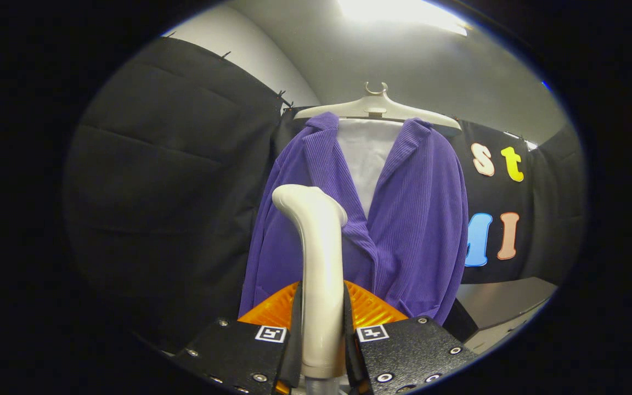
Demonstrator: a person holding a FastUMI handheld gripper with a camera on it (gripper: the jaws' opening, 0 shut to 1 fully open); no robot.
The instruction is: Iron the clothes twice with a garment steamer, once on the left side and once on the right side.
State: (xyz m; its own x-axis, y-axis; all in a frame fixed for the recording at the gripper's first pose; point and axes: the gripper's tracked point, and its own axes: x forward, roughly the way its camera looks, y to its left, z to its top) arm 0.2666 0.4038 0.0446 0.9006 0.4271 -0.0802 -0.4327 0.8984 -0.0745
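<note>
Both fingers of the gripper (pixel 321 334) are closed on the handle of the garment steamer (pixel 319 263), its head raised before the purple jacket (pixel 404 219) on a hanger (pixel 377 107), so a stroke down one front panel seemingly comes next.

Steamer: a cream-white plastic garment steamer (pixel 319 263) with a curved neck, standing upright between the fingers of the claw (pixel 321 334), both of which press its handle; its bent head points toward the garment's left front panel.
Garment: a purple ribbed corduroy jacket (pixel 404 219) with a notched collar, hanging open-necked on a pale plastic hanger (pixel 376 107), just beyond the steamer head, its fronts draping in loose folds.
</note>
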